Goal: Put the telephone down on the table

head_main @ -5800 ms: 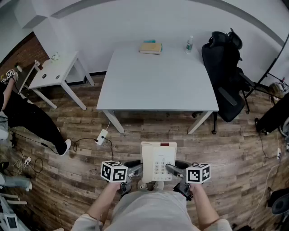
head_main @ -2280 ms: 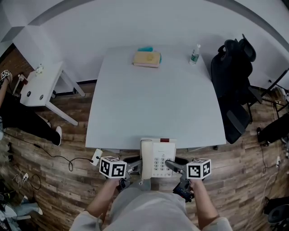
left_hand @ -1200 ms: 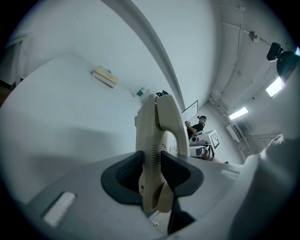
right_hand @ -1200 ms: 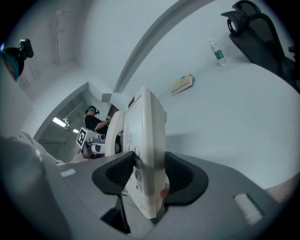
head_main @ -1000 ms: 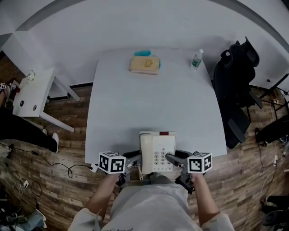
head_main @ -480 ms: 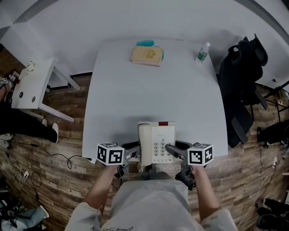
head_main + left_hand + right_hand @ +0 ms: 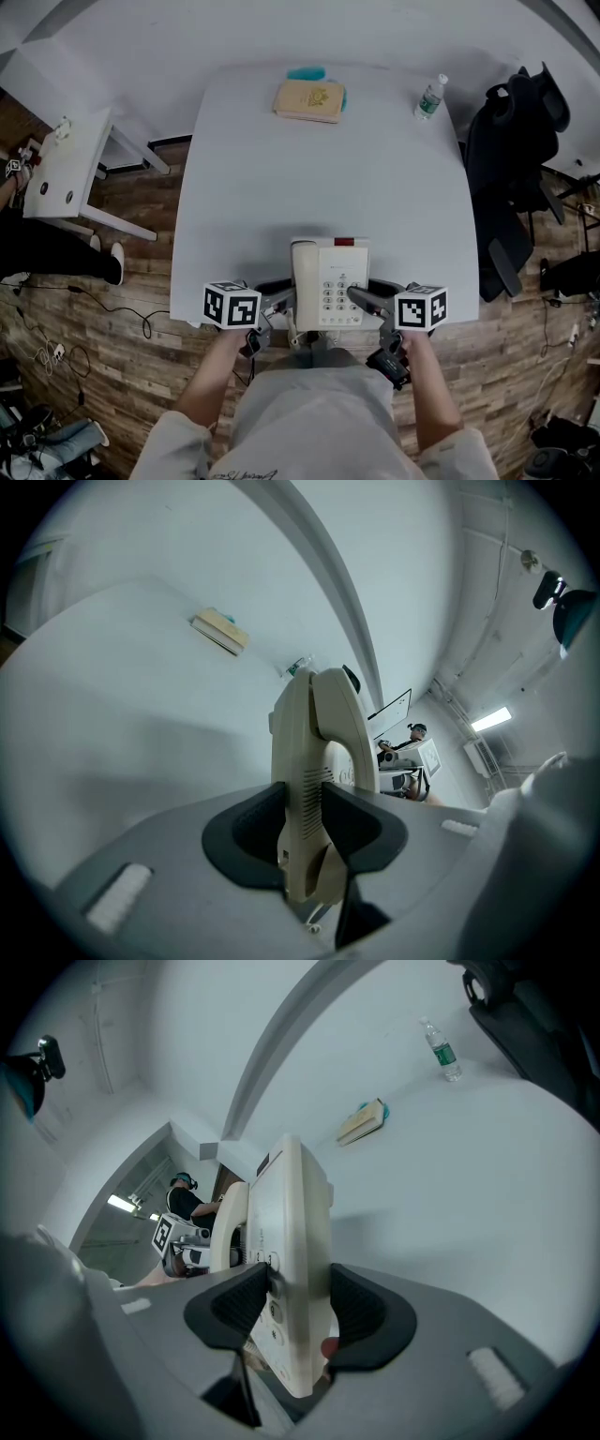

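Note:
A cream desk telephone (image 7: 328, 283) with its handset on the left and a keypad hangs over the near edge of the white table (image 7: 319, 178). My left gripper (image 7: 284, 302) is shut on the telephone's left side, its jaws pinching the handset edge (image 7: 302, 799). My right gripper (image 7: 361, 298) is shut on the right side, with the jaws squeezing the body (image 7: 291, 1288) by the keypad. From the head view I cannot tell whether the telephone touches the tabletop.
At the table's far edge lie a tan book (image 7: 309, 99) on a teal thing and a water bottle (image 7: 430, 97). A black office chair (image 7: 520, 159) stands at the right, a small white side table (image 7: 70, 164) at the left, over wooden floor (image 7: 122, 309).
Over the earlier frames the person walked up to the table with the telephone held in both grippers. It has gone from over the floor to over the table's near edge.

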Action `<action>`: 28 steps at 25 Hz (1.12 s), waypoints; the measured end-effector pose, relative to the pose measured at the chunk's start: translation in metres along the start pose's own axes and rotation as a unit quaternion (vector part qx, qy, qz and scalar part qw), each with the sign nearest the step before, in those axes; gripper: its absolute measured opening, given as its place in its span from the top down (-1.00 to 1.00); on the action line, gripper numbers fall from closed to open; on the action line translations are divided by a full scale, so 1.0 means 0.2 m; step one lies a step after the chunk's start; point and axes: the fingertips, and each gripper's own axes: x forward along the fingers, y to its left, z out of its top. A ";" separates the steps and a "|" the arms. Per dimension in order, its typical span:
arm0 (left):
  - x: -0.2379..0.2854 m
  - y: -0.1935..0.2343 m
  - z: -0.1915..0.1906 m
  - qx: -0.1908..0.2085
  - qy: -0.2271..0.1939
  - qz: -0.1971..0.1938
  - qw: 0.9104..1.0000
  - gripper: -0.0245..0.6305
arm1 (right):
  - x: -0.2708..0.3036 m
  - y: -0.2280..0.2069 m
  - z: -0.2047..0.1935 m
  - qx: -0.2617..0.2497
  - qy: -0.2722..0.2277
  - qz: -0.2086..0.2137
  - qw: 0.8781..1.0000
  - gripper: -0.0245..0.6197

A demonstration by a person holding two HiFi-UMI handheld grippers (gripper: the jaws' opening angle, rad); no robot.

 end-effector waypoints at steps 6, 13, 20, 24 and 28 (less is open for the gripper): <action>0.03 0.04 0.01 -0.003 0.005 0.005 1.000 0.51 | 0.02 -0.05 0.00 0.010 0.002 0.002 1.000 0.24; 0.06 0.07 0.00 -0.007 0.002 0.006 1.000 0.51 | 0.04 -0.08 0.00 0.016 -0.002 0.001 1.000 0.24; 0.09 0.10 0.01 -0.010 0.005 0.009 1.000 0.51 | 0.07 -0.12 0.01 0.016 -0.001 -0.001 1.000 0.24; 0.13 0.16 0.05 -0.015 0.007 0.011 1.000 0.51 | 0.10 -0.16 0.06 0.021 0.003 -0.001 1.000 0.24; 0.16 0.18 0.07 -0.018 0.009 0.010 1.000 0.51 | 0.12 -0.20 0.08 0.022 0.003 -0.003 1.000 0.24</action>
